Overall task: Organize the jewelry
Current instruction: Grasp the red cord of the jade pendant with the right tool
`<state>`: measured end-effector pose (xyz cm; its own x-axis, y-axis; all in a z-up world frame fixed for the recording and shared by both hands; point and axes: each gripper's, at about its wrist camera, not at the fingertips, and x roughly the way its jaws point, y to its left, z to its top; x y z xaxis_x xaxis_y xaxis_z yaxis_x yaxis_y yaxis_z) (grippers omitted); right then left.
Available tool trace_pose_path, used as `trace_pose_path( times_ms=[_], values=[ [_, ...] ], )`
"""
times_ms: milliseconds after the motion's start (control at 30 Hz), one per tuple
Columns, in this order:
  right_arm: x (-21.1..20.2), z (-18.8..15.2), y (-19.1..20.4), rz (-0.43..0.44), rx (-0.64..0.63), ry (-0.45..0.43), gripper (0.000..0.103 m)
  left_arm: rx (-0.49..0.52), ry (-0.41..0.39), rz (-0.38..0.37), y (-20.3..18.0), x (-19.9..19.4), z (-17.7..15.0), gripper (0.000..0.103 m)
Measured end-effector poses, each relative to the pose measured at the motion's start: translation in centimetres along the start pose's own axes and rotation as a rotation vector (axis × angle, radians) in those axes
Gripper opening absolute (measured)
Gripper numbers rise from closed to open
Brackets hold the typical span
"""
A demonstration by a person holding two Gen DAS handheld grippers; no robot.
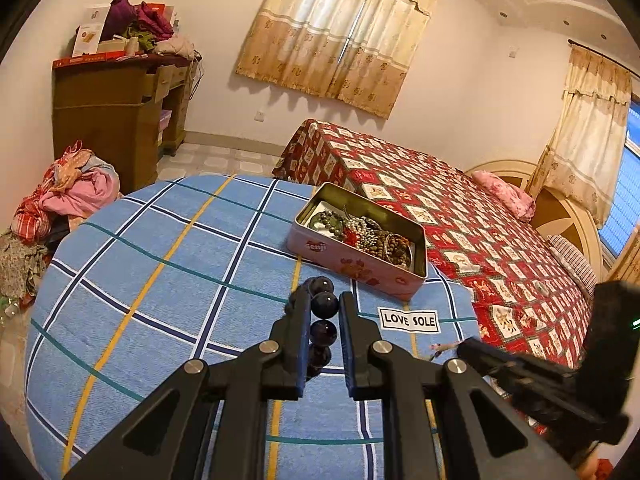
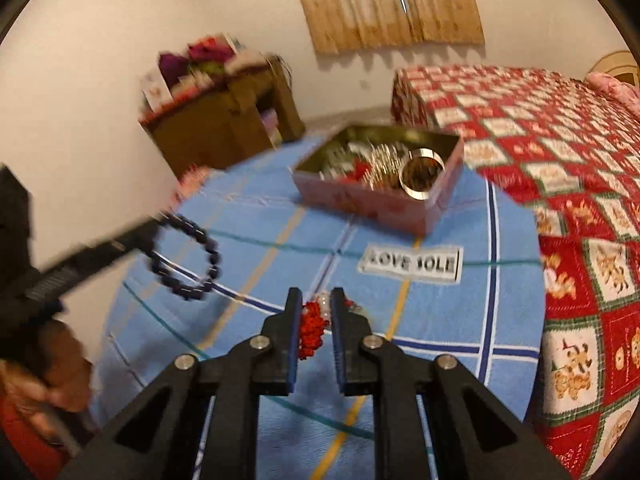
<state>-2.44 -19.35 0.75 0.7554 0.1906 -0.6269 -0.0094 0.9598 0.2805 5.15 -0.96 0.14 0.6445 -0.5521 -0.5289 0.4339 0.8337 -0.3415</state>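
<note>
A pink tin box (image 1: 360, 268) stands open on the blue checked cloth and holds several bracelets and bead strings; it also shows in the right wrist view (image 2: 384, 204), with a silver bangle (image 2: 423, 178) inside. My left gripper (image 1: 325, 304) is shut on a dark bead bracelet (image 1: 324, 330), held above the cloth short of the box; the bracelet hangs as a ring in the right wrist view (image 2: 188, 256). My right gripper (image 2: 316, 306) is shut on a red beaded piece (image 2: 312, 332) with a pale part, just above the cloth.
A white "LOVE SOLE" label (image 1: 409, 320) lies on the cloth in front of the box. A bed with a red patterned cover (image 1: 460, 216) runs behind and to the right. A wooden desk (image 1: 116, 120) and a clothes pile (image 1: 68, 196) stand at the left.
</note>
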Motion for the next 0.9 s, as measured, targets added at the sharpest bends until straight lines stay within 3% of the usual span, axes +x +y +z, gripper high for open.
trace_pose_path(
  times_ms=[300, 900],
  values=[
    [-1.8, 1.0, -0.2, 0.047, 0.023, -0.056, 0.016, 0.012, -0.017, 0.001, -0.9, -0.9, 0.2, 0.013],
    [-4.6, 2.8, 0.0, 0.034, 0.006, -0.156, 0.016, 0.078, -0.020, 0.088, -2.7, -0.3, 0.5, 0.013]
  ],
)
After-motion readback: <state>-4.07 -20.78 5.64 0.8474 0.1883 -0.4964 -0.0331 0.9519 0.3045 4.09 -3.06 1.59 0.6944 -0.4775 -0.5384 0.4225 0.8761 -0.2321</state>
